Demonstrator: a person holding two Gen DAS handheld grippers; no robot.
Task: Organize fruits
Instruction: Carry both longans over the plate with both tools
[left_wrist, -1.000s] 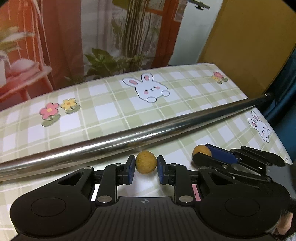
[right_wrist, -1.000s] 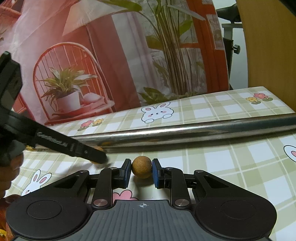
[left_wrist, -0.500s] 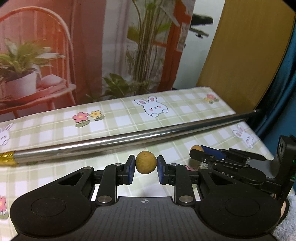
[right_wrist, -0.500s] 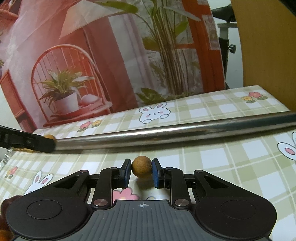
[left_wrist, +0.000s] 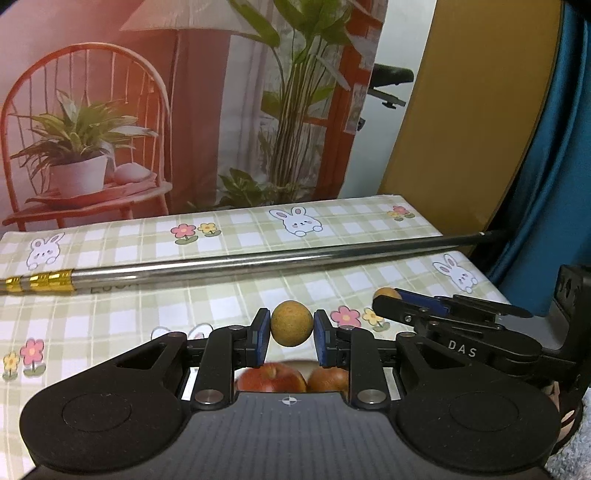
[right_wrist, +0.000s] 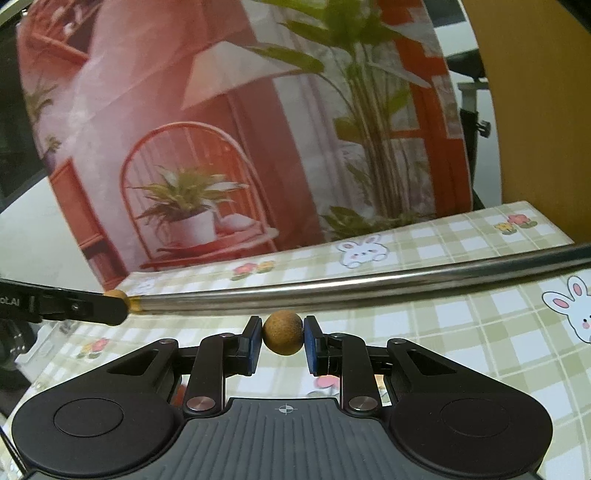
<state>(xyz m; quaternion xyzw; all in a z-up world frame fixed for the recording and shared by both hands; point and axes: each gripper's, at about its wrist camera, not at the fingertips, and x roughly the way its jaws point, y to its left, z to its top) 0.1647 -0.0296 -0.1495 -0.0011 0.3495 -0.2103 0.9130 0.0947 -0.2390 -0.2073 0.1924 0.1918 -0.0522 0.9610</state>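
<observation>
Both grippers are rising from the table compared with a second ago, and more of the backdrop is showing in each view. Left gripper (left_wrist: 291, 329) is clamping a small round tan fruit (left_wrist: 291, 328) between its blue pads (left_wrist: 260, 337), holding it clear above the checked cloth (left_wrist: 110, 306). Below the jaws, an apple (left_wrist: 271, 378) and another brownish fruit (left_wrist: 327, 380) are peeking through the gap in the gripper's frame. Right gripper (right_wrist: 283, 334) is likewise squeezing a darker brown fruit (right_wrist: 283, 333), carrying it off the cloth just this side of the steel rod (right_wrist: 351, 288) that is lying across the table. Each gripper is showing at the edge of the other's view, fruit at its tips.
</observation>
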